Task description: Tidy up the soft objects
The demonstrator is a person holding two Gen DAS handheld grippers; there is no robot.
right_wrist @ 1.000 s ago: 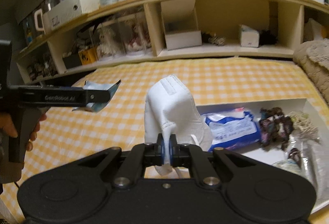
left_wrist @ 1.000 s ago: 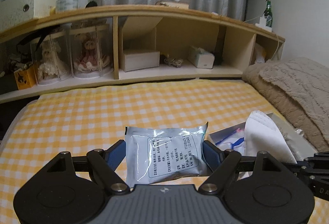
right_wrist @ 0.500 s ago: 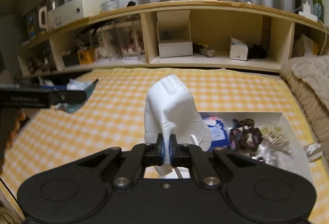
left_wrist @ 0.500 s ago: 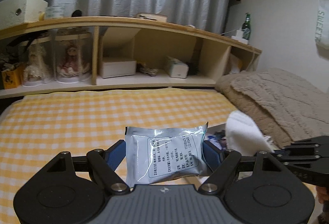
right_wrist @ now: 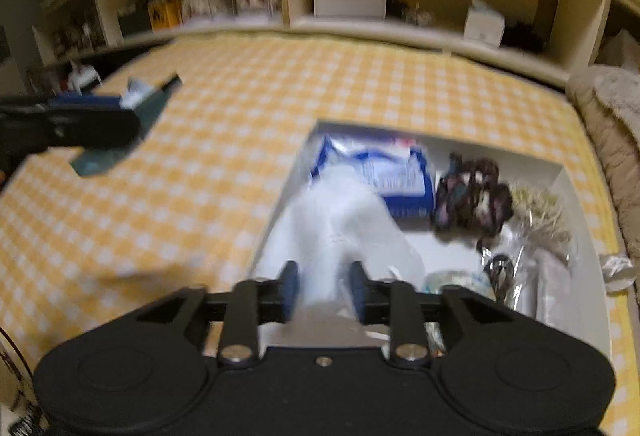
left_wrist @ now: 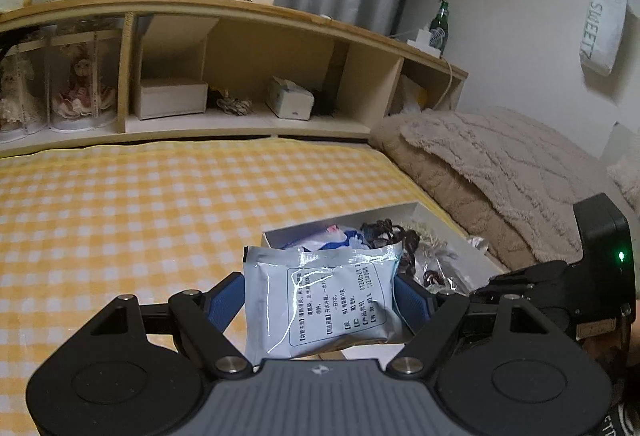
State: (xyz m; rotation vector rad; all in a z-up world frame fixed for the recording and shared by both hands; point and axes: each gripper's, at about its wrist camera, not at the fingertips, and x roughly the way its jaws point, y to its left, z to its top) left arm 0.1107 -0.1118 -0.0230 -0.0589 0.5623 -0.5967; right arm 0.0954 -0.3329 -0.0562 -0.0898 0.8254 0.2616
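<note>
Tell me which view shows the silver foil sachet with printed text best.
Left wrist view: the silver foil sachet faces the camera, sharp, label visible, clamped by the left gripper. The right wrist view shows only its blurred edge.

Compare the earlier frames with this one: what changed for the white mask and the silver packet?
The right gripper came down over the white box; its jaws are opening, releasing the white mask into the box. The left gripper swung toward the box, still clamped on the silver packet. Box contents look unchanged.
</note>
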